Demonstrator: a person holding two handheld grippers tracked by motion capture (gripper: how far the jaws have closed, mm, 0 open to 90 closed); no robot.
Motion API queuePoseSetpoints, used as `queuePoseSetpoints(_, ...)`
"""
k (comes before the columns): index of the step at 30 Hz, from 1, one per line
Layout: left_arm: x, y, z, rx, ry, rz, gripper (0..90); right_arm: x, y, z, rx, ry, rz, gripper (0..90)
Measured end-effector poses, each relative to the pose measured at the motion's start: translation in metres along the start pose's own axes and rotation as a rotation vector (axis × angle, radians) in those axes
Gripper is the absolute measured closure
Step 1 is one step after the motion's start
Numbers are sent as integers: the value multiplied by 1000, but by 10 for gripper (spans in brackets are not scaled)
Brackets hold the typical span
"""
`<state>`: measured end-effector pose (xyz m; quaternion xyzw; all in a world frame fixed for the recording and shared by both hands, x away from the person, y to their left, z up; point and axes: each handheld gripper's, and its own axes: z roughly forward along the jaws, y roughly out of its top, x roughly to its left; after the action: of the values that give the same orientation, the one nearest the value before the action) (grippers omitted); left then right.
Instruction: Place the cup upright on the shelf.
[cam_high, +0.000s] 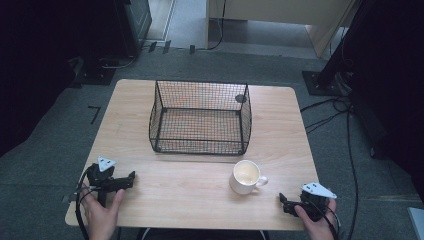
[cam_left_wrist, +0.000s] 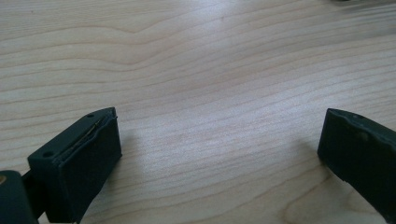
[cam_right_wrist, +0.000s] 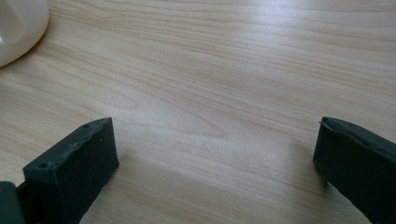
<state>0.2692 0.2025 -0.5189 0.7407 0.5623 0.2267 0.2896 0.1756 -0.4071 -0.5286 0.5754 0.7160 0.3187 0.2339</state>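
a light wooden table (cam_high: 200, 190) seen from above, with a person's two hands coming in from the near edge, each holding a pair of black tongs.

at the left, the left tongs (cam_high: 131, 176) rest low over the near left corner of the table, pointing toward the right across the wood. the person's left hand (cam_high: 102, 212) grips them from behind, and a black cable loops off their back end. a grey three-cornered plate sits on top. in the left gripper view, the left tongs (cam_left_wrist: 219, 135) are spread wide, with bare wood grain between the two black jaws and nothing pinched.

ahead of both tongs, toward the far side of the table, stands a black wire basket (cam_high: 200, 117), open at the top and with nothing in it.

to the right of centre sits a white cup (cam_high: 246, 176), upright, its handle turned to the right. it is between the two tongs, nearer the right pair, and just in front of the basket, apart from it.

at the right, the right tongs (cam_high: 283, 199) lie near the near right corner, pointing left toward the cup without touching it, held by the right hand (cam_high: 317, 220). in the right gripper view, the right tongs (cam_right_wrist: 217, 140) are also spread wide over bare wood, and the cup (cam_right_wrist: 18, 25) shows at the upper left corner, well beyond the jaws.
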Motion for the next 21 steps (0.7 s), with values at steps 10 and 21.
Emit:
queuePoseSetpoints(10, -3, 1, 1, 0, 21, -23, 0, 15, 7, -12, -35, 105, 10, 0)
queuePoseSetpoints(21, -3, 1, 1, -1, 21, -23, 0, 47, 21, -19, -82, 190, -65, 0)
